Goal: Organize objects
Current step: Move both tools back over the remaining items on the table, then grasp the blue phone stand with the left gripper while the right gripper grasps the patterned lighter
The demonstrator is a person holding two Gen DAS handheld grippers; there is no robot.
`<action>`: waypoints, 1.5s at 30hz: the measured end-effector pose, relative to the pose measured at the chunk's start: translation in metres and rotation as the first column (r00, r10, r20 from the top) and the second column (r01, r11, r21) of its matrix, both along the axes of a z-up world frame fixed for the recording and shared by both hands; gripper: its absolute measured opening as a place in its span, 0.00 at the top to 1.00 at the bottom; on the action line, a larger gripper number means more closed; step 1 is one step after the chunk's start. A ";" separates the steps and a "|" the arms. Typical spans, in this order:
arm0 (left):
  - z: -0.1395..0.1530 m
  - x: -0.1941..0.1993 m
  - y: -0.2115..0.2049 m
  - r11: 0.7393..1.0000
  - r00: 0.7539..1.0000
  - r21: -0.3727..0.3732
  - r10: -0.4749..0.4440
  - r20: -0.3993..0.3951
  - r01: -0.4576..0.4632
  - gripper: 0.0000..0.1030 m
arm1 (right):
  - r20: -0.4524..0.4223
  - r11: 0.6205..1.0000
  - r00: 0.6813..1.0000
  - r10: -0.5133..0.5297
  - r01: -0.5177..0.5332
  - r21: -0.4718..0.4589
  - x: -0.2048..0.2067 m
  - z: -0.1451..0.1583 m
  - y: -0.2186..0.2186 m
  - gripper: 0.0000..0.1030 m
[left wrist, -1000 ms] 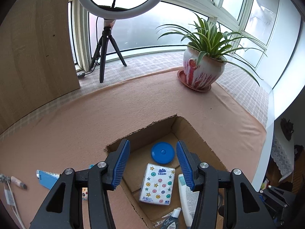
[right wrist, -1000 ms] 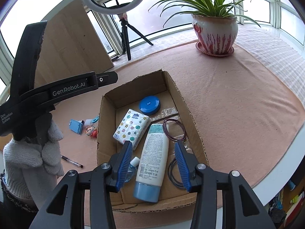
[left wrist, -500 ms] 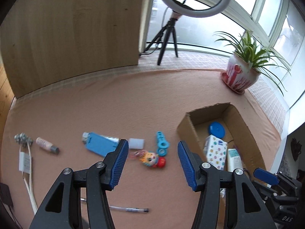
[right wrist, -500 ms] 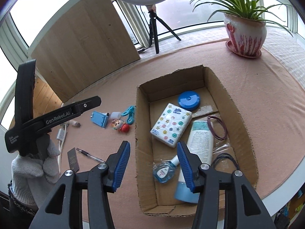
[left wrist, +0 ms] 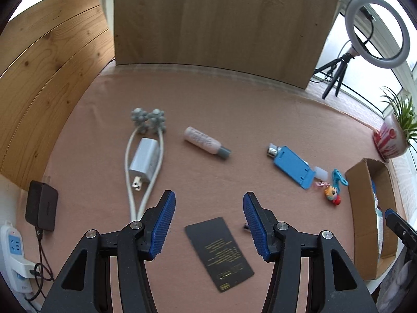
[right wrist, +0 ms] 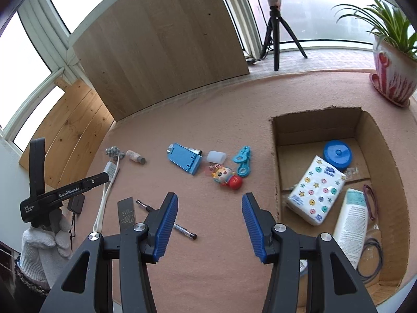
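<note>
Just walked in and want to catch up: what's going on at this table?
A person is sorting small items into a cardboard box, holding a tool in each hand. Both the left tool and right tool are open and empty. The box already holds a tissue pack, a blue round case and a lotion bottle. The left tool hovers over a black card; a blue phone stand, charger and pen lie outside.

One cardboard box (right wrist: 370, 130), one pen (right wrist: 182, 229), one black card (left wrist: 219, 250), one charger (left wrist: 143, 159), two bottles (left wrist: 206, 140) (right wrist: 350, 224).
</note>
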State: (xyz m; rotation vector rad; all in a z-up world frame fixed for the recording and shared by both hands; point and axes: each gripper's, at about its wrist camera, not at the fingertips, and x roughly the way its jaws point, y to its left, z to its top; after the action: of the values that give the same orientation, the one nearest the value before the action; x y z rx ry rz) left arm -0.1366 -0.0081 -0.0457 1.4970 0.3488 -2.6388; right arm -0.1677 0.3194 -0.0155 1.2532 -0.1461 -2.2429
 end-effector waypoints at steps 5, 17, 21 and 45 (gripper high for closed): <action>-0.007 0.008 -0.024 0.999 0.999 0.005 0.038 0.014 -0.038 0.44 | -0.003 0.999 0.999 0.044 -0.044 -0.021 -0.019 -0.002 -0.027 0.54; -0.013 0.023 -0.044 0.996 0.997 0.048 0.074 0.022 -0.075 0.44 | 0.228 0.993 0.967 0.117 -0.117 -0.015 -0.102 -0.047 -0.106 0.60; -0.010 0.028 -0.053 0.993 0.995 0.062 0.097 0.009 -0.097 0.44 | 0.293 0.996 0.953 0.081 -0.092 0.021 -0.123 -0.069 -0.121 0.71; -0.015 0.028 -0.050 0.991 0.996 0.096 0.087 0.020 -0.088 0.44 | 0.432 0.990 0.893 0.128 -0.142 -0.002 -0.095 -0.104 -0.158 0.72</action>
State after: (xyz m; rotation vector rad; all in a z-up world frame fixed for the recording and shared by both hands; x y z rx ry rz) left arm -0.1090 -0.0584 -0.0608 1.4924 0.5360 -2.5749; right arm -0.2631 0.1614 -0.1192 1.7089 -0.1849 -1.8260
